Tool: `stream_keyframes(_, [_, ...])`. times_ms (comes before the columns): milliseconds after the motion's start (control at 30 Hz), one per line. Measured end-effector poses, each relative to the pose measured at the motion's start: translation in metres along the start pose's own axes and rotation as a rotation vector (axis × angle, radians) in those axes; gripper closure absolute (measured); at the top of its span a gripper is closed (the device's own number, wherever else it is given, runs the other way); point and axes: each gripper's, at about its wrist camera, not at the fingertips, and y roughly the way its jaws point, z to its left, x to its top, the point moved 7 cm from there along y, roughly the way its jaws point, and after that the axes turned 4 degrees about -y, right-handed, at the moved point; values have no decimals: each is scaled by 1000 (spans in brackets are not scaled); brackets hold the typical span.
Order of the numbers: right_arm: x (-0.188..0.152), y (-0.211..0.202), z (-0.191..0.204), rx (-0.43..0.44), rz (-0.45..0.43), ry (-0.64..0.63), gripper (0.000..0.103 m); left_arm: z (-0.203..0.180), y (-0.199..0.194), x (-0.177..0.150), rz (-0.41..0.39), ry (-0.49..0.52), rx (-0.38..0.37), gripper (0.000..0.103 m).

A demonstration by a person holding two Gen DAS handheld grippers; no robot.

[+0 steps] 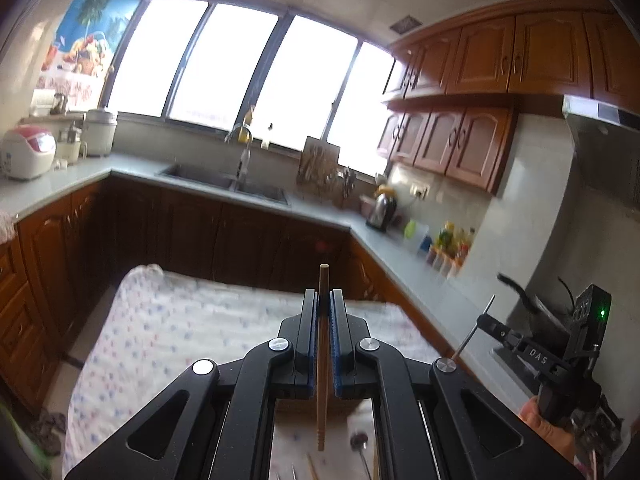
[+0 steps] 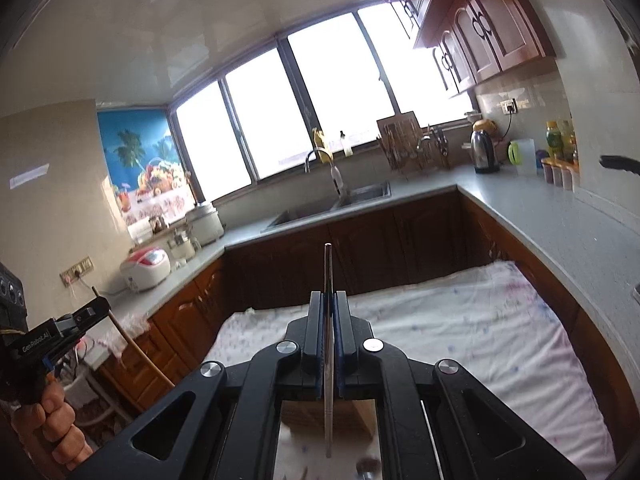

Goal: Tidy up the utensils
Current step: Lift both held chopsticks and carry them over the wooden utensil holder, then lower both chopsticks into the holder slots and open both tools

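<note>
Both grippers are up off the table and each has a stick in its teeth: the left gripper (image 1: 324, 300) has its blue pads clamped tight on a wooden chopstick (image 1: 323, 344), which runs straight up between the fingers, its blunt end poking out above the tips and its tapered end hanging down below the palm. Over on the other side the right gripper (image 2: 329, 300) is closed just as firmly on a thin metal chopstick (image 2: 328, 360), again held roughly mid-length and pointing upward. Beneath them, more utensils (image 1: 358, 440) lie loose on the flowered tablecloth (image 1: 168, 340), a dark-headed one among them, though they're blurred, and a wooden box (image 2: 304, 416) sits just under the right gripper, likely the holder these are headed for. The trick, as I read it, is to keep both grips square so neither stick pivots, tilt each tip downward over the box opening, lower until the end is well inside, and only then let the fingers part, one hand at a time so the two don't clash. Beyond the table, brown cabinets, the grey counter (image 2: 540, 232), the sink (image 2: 332, 204) and bright windows fill the background.
</note>
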Motion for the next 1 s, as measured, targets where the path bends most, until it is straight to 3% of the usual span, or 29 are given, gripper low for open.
stream_keyframes(300, [26, 42, -8, -15, -57, 17, 99, 10, 60, 13, -81, 3, 12, 100])
stream_keyframes(467, [10, 67, -17, -28, -59, 43, 99, 18, 100, -8, -99, -11, 29, 100])
stream_keyframes(667, [-22, 91, -24, -34, -52, 69, 99, 31, 148, -48, -60, -55, 58, 100])
stream_keyframes(1000, [-54, 111, -30, -37, -15, 102, 98, 46, 209, -74, -2, -114, 97, 100])
